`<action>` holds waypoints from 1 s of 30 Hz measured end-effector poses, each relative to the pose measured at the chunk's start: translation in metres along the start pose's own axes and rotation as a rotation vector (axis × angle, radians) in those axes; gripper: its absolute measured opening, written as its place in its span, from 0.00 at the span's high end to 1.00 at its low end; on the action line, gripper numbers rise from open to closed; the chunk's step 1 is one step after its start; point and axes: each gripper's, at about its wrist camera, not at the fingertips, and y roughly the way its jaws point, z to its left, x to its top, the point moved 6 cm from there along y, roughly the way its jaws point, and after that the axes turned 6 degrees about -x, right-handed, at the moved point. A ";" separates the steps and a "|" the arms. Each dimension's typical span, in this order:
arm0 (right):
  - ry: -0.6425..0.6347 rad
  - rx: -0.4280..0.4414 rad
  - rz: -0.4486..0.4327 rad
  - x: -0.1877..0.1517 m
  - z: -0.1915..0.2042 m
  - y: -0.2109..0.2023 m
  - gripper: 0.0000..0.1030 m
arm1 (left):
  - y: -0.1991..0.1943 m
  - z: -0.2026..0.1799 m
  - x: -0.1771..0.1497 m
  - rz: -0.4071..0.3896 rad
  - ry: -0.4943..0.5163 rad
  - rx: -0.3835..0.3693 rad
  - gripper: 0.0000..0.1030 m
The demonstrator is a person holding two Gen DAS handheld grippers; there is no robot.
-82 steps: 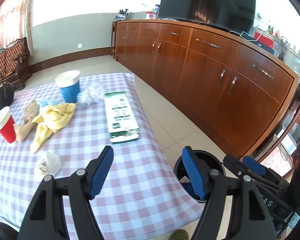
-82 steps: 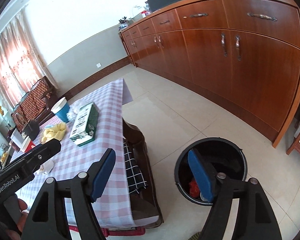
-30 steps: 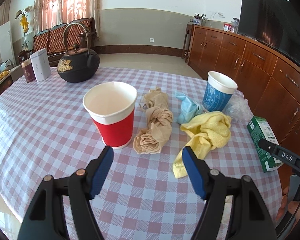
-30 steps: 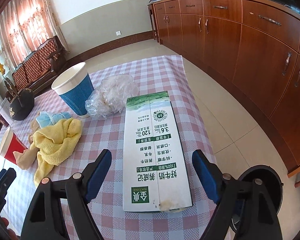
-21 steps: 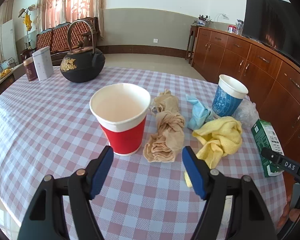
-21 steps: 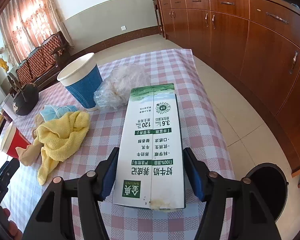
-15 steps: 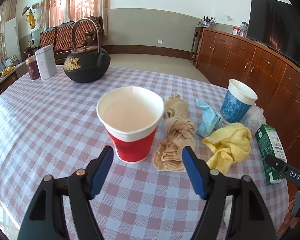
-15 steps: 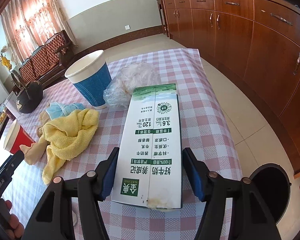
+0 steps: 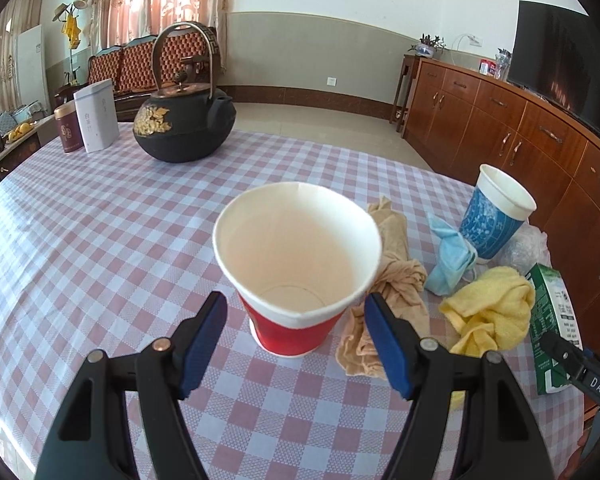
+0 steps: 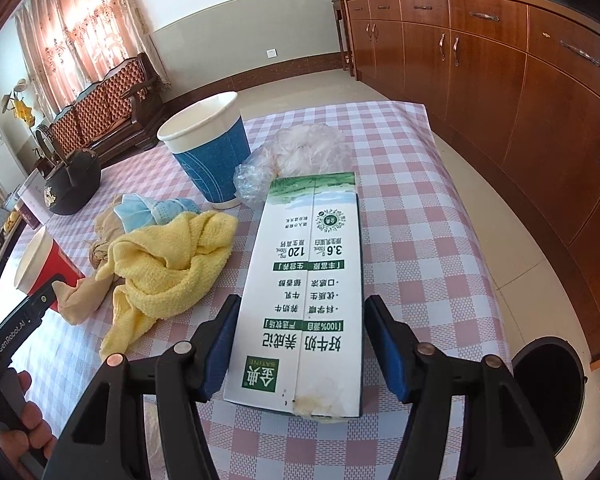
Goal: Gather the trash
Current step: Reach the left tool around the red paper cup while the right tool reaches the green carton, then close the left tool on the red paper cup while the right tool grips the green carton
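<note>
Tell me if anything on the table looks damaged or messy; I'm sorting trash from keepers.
The milk carton lies flat, its near end torn and stained. Beside it a yellow cloth sits crumpled.

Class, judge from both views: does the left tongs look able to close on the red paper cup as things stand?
Probably yes. The left tongs stand open with the red cup upright between the pads, nothing blocking; only the beige cloth lies close beside one pad.

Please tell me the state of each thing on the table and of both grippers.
Red cup: upright, empty.
Blue cup: upright.
Carton: lying flat.
Yellow cloth: crumpled.
Mask: crumpled.
Left gripper: open around red cup.
Right gripper: closed on carton.
</note>
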 end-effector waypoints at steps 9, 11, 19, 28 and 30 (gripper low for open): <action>-0.004 -0.001 0.004 -0.001 0.002 0.002 0.37 | 0.008 0.002 0.007 0.001 -0.007 0.000 0.30; -0.003 -0.001 0.004 -0.001 0.002 0.002 0.37 | 0.010 0.002 0.008 0.001 -0.008 0.002 0.30; -0.007 -0.005 0.006 -0.001 0.002 0.004 0.38 | 0.020 0.007 0.012 0.021 -0.048 -0.017 0.30; -0.015 -0.011 0.003 -0.002 0.002 0.004 0.38 | 0.020 0.005 0.011 0.024 -0.051 -0.034 0.30; -0.018 -0.012 0.003 -0.002 0.002 0.004 0.40 | 0.021 0.005 0.012 0.022 -0.051 -0.040 0.34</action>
